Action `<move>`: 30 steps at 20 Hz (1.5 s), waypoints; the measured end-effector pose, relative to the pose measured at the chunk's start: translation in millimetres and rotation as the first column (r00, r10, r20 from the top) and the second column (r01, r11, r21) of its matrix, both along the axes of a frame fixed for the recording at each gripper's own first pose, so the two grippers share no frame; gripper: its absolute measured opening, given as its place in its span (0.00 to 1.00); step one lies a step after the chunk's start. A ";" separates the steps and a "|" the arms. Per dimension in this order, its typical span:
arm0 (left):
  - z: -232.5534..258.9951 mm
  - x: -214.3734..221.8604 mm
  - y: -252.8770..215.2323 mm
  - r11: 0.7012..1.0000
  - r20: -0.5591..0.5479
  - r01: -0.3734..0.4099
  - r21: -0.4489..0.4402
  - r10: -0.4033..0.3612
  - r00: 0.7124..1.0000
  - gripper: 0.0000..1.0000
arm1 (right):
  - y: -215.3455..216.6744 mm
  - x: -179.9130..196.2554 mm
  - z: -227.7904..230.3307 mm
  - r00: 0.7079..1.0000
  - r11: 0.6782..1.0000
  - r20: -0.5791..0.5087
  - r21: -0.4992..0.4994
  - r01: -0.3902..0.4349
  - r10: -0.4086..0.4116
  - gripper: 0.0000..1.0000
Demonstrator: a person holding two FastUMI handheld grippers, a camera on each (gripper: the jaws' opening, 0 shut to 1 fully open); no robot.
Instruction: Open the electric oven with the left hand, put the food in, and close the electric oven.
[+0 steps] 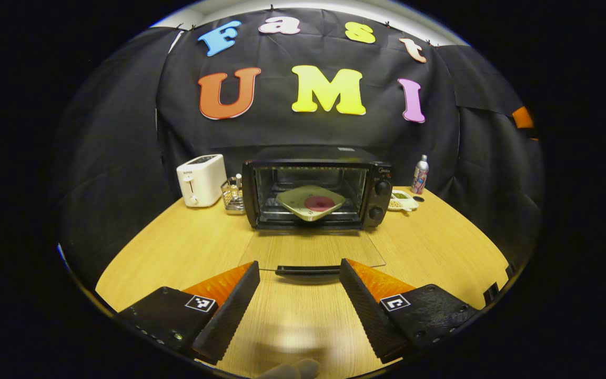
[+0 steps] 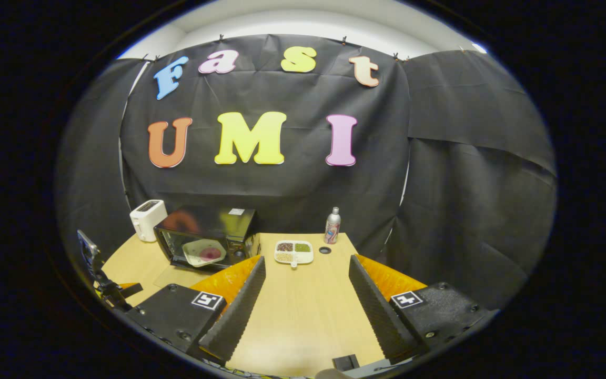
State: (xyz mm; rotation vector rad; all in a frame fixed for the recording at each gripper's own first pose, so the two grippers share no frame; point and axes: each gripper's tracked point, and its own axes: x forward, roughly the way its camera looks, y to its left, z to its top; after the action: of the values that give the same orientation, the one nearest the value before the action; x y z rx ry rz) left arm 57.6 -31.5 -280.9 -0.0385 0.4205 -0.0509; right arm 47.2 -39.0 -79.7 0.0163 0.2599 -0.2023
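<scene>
I have the wooden table [image 1: 177, 247] spread out ahead of me, and at its far side the oven [image 1: 316, 192] stands with its glass door [image 1: 311, 250] dropped flat onto the tabletop, hinge at the oven and handle [image 1: 308, 271] nearest me. Inside the open cavity sits the plate [image 1: 311, 201] of food, a pale dish with a dark red round on it, resting a little tilted on the rack; from the right gripper view I can see the same plate through the oven's mouth. So I judge the opening and the loading to be done, and the step in hand is the closing. My left gripper [image 1: 299, 268] hovers just short of the handle, its fingers spread wide with nothing between them, lined up either side of the bar. My right gripper [image 2: 307, 263] hangs over bare table, well apart from the oven, its fingers likewise spread and empty. Next I think I must bring the left fingers under or around that handle and swing the door up until it meets the oven's frame, watching that the tilted plate does not catch it.
</scene>
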 end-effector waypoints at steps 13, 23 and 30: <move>-96.0 43.6 -23.2 0.999 -0.172 0.029 -0.023 -0.032 0.985 0.96 | -19.5 13.1 -10.6 0.997 0.999 -0.060 -0.017 0.042 -0.043 0.97; -109.7 58.5 -31.6 0.999 -0.212 0.052 0.012 -0.048 0.976 0.96 | -24.0 24.4 -21.4 0.995 0.999 -0.084 0.003 0.050 -0.050 1.00; -79.3 69.1 -30.1 0.999 -0.182 0.044 0.025 -0.039 0.983 0.96 | -30.9 26.8 -35.5 0.994 0.998 -0.094 0.037 0.057 -0.053 0.97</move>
State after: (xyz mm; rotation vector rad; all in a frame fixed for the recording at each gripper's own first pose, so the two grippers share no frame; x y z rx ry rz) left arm 126.7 -61.6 -360.2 -0.0057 0.6042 -0.0831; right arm 74.0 -69.9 -115.3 0.0538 0.3561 -0.2527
